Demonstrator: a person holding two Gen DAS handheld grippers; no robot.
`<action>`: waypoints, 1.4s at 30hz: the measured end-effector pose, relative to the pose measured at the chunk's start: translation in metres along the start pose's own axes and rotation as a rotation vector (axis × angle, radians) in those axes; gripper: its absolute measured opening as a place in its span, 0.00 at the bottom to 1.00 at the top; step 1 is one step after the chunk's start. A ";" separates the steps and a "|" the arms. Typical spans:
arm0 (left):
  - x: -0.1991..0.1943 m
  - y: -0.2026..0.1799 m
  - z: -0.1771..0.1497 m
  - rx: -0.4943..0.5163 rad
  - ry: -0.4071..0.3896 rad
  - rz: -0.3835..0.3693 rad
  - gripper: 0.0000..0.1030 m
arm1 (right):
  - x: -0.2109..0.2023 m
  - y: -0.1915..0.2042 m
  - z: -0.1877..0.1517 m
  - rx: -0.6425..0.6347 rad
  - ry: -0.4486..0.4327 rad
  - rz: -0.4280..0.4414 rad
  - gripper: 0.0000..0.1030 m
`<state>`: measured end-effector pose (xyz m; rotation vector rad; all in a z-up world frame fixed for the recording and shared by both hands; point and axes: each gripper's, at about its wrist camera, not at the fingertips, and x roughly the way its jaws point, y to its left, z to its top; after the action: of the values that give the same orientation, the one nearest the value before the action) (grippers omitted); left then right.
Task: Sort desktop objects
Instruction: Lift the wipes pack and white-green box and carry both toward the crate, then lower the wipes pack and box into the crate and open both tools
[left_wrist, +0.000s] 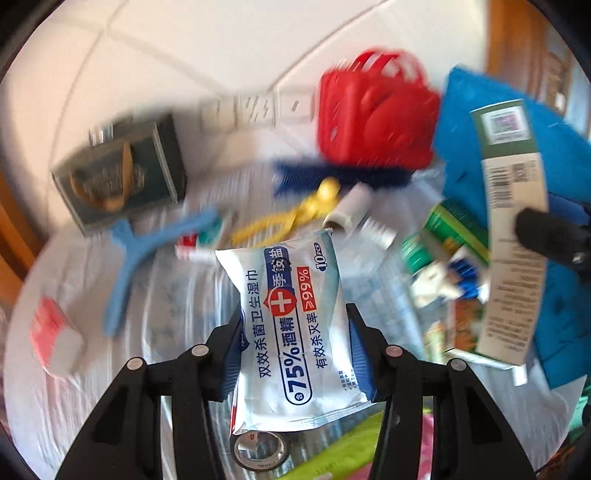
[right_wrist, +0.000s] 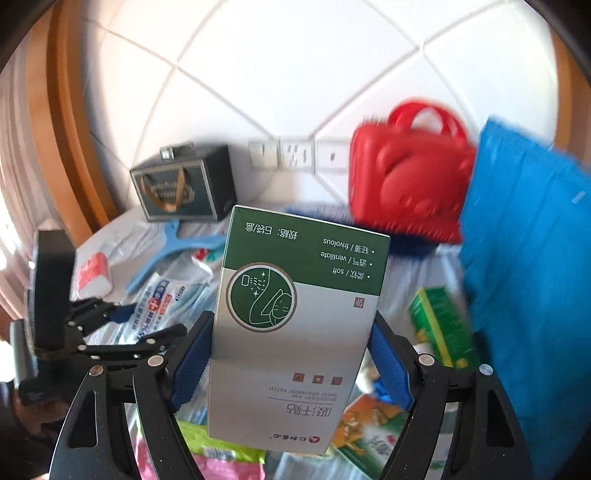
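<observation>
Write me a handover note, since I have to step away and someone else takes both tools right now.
Left tool: shut on the wipes packet, lifted above the clutter.
Right tool: shut on the green and white box, also held up off the table.
Still lying on the table: blue Y-shaped tool, yellow clip, tape roll, toothpaste tube, red and white packet, green cartons.
At the back: dark gift box, red case, blue bag.
Done: two items picked up. Left: place both, then sort the rest. Where they belong is not visible.
</observation>
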<state>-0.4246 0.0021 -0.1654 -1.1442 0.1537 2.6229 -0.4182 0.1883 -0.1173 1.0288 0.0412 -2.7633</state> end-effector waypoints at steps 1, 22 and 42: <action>-0.014 -0.005 0.006 0.013 -0.028 -0.010 0.47 | -0.012 0.002 0.003 -0.001 -0.020 -0.007 0.78; -0.212 -0.249 0.095 0.343 -0.418 -0.307 0.48 | -0.356 -0.080 -0.004 0.154 -0.503 -0.332 0.78; -0.208 -0.430 0.129 0.352 -0.413 -0.209 0.51 | -0.388 -0.287 -0.030 0.266 -0.396 -0.376 0.78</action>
<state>-0.2545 0.3967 0.0798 -0.4656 0.3687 2.4516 -0.1661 0.5387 0.1004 0.5454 -0.2166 -3.3383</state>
